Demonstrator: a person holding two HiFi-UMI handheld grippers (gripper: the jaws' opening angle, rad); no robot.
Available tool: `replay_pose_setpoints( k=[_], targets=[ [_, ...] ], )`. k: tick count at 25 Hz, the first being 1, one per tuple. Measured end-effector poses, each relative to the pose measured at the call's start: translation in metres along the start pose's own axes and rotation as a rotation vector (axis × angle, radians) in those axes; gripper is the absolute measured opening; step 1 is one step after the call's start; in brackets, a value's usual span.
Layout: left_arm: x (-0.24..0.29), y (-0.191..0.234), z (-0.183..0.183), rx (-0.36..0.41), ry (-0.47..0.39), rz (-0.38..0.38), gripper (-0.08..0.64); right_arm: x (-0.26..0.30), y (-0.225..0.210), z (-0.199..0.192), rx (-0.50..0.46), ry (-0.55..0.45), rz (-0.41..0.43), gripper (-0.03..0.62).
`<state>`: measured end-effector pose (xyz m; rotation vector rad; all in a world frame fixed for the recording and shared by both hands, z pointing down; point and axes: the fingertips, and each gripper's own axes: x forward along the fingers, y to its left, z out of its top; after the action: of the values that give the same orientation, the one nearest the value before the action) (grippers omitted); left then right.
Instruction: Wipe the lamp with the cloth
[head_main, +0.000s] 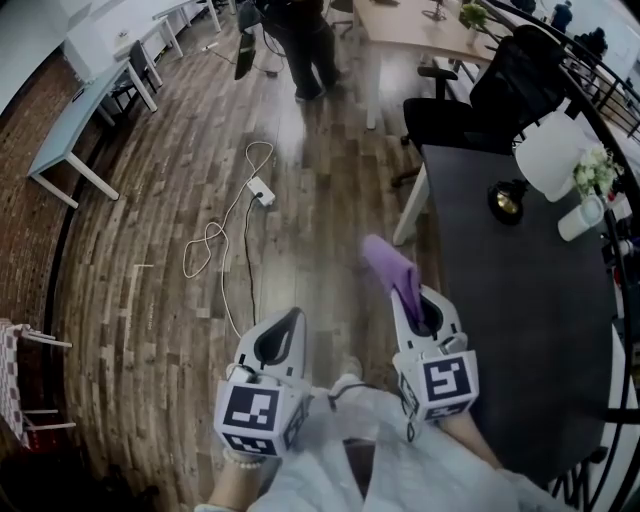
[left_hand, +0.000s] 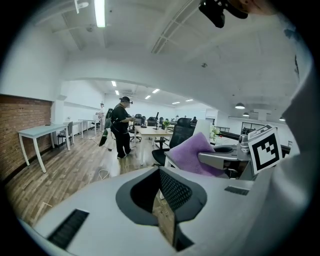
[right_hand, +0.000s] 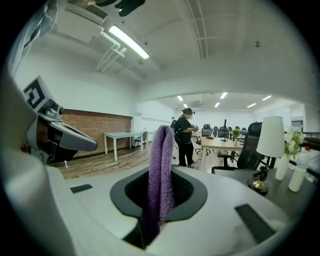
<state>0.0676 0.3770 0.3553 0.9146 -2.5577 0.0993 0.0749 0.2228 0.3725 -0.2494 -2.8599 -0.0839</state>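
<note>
The lamp (head_main: 548, 155) has a white shade and a brass base (head_main: 507, 201). It stands on the far part of the dark table (head_main: 520, 330), ahead and to the right of both grippers. My right gripper (head_main: 420, 305) is shut on a purple cloth (head_main: 388, 264) that sticks up out of its jaws, short of the table's near left edge. In the right gripper view the cloth (right_hand: 161, 170) hangs over the gripper (right_hand: 160, 200), and the lamp (right_hand: 270, 137) is apart at the right. My left gripper (head_main: 290, 325) hovers over the floor, its jaws a narrow gap apart and empty (left_hand: 165, 210).
A white cup (head_main: 581, 217) and a small flower plant (head_main: 596, 170) stand beside the lamp. A black office chair (head_main: 500, 95) is at the table's far end. A white cable with a plug block (head_main: 261, 190) lies on the wooden floor. A person (head_main: 305, 45) stands farther back near light desks.
</note>
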Motion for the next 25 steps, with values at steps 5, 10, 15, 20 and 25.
replay_pose_setpoints(
  k=[5,10,15,20,25],
  targets=[
    [0.024,0.008,0.008,0.001,-0.011,0.023,0.006,0.026,-0.007,0.002,0.004,0.004,0.06,0.049],
    [0.045,0.013,0.017,-0.009,-0.015,0.038,0.006,0.038,-0.015,-0.005,0.01,0.035,0.095,0.049],
    [0.066,0.003,0.029,0.017,-0.01,0.005,0.006,0.042,-0.034,-0.003,0.018,0.03,0.072,0.049],
    [0.083,-0.007,0.041,0.047,-0.014,-0.042,0.006,0.039,-0.055,-0.005,0.046,0.031,0.015,0.049],
    [0.108,-0.007,0.047,0.056,-0.015,-0.097,0.006,0.043,-0.074,-0.014,0.076,0.057,-0.054,0.049]
  ],
)
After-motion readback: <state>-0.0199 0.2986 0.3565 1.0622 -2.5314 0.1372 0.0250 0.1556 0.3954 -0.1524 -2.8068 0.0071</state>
